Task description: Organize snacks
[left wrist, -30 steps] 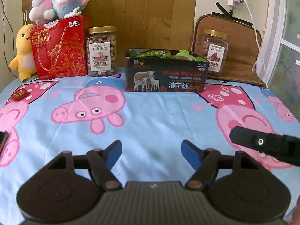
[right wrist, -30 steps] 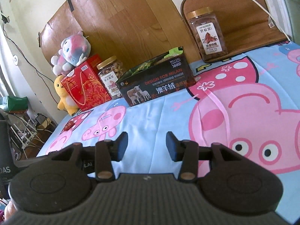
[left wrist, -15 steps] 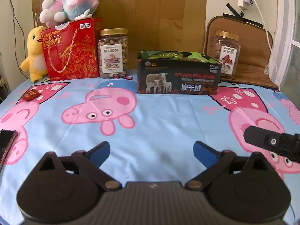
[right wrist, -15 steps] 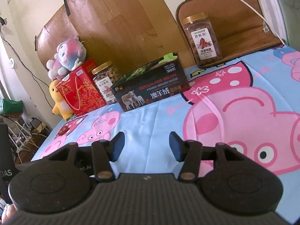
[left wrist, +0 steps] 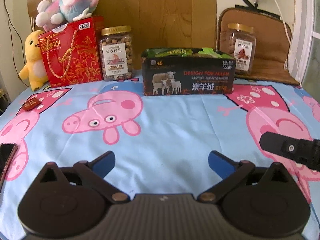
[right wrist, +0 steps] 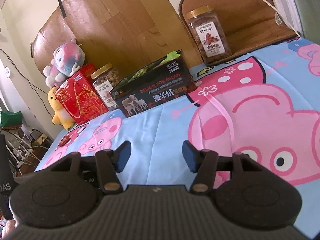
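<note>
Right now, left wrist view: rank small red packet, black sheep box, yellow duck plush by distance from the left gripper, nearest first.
From the left gripper, jaws open and empty:
1. small red packet, left on the cloth, mid-depth.
2. black sheep box, ahead, slightly right of centre.
3. yellow duck plush, far left, at the back edge beside the red gift box.

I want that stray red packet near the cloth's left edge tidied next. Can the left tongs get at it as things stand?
Probably yes. The left tongs are open and empty, and the small red packet lies alone on the bare tablecloth, with nothing between them; it needs a reach forward and left.
</note>
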`<act>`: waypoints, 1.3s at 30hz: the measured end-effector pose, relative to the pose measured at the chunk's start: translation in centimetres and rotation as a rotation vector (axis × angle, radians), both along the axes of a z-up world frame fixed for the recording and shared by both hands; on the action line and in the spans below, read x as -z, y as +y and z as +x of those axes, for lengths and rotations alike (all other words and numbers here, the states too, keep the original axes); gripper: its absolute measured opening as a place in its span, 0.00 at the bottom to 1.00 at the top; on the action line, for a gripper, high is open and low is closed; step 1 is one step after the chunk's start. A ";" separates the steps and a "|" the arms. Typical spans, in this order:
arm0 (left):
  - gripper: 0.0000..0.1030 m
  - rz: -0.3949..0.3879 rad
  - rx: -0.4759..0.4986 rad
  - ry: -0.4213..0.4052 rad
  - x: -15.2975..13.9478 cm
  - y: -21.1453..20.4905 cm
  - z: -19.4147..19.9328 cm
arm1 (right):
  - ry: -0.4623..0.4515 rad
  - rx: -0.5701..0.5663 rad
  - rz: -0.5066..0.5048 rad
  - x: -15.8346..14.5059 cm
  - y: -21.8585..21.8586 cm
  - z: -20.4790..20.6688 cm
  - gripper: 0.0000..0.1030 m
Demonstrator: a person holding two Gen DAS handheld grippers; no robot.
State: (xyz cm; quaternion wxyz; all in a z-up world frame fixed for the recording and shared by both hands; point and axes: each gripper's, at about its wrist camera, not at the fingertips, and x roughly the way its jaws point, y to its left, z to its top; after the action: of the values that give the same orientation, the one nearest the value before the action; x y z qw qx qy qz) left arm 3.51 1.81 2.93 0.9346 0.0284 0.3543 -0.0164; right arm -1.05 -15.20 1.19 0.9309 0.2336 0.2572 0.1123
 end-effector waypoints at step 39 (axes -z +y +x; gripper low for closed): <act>1.00 0.057 -0.041 0.077 0.5 0.0 1.0 | -0.100 0.064 -0.087 -0.9 0.7 -0.7 0.74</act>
State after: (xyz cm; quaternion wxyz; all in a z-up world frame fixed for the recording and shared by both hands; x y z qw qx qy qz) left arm 4.46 1.82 2.42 0.9192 0.0469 0.3907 0.0116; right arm -1.80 -14.45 2.05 0.9550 0.1950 0.2075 0.0827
